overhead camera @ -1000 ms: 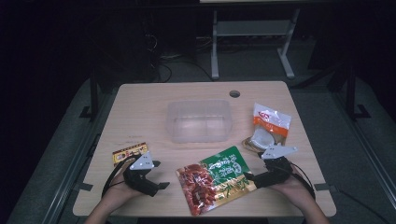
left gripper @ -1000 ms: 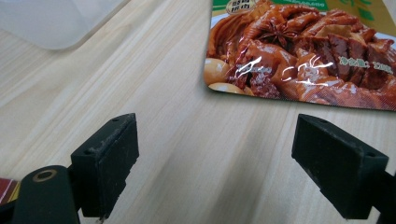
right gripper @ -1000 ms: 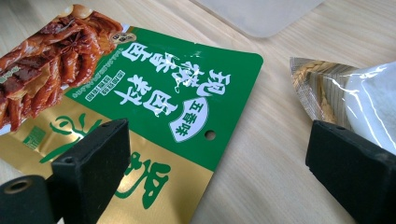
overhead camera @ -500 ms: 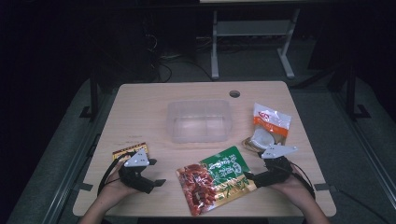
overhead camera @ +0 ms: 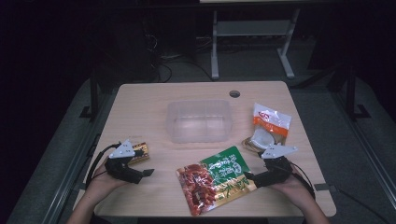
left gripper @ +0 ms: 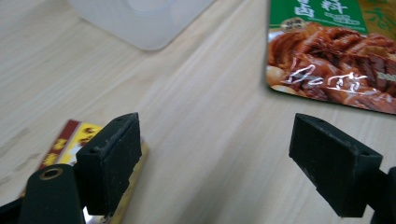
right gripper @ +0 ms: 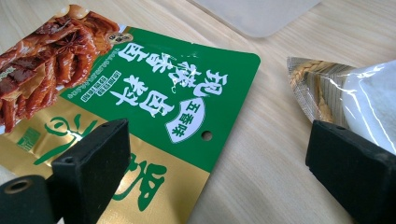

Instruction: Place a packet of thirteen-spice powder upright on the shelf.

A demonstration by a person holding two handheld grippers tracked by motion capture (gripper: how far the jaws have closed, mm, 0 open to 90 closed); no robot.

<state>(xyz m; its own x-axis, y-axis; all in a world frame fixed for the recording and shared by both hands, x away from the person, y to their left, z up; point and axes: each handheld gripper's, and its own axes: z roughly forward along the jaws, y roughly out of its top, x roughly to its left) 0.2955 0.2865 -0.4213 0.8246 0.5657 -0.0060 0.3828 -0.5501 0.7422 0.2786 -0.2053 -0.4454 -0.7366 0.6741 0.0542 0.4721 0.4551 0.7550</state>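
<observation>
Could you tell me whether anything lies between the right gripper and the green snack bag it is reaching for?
Nothing visible does. The right gripper sits at the near right corner of the green snack bag with its jaws open, one jaw already over the bag's gold corner. The silver packet lies off to the side.

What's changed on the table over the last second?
The left hand-held gripper slid slightly left toward the table edge, staying open beside the small red-and-gold packet. The right hand-held gripper, open at the large green-and-red food pouch, the clear plastic tub and the white-and-orange packet stayed put.
</observation>
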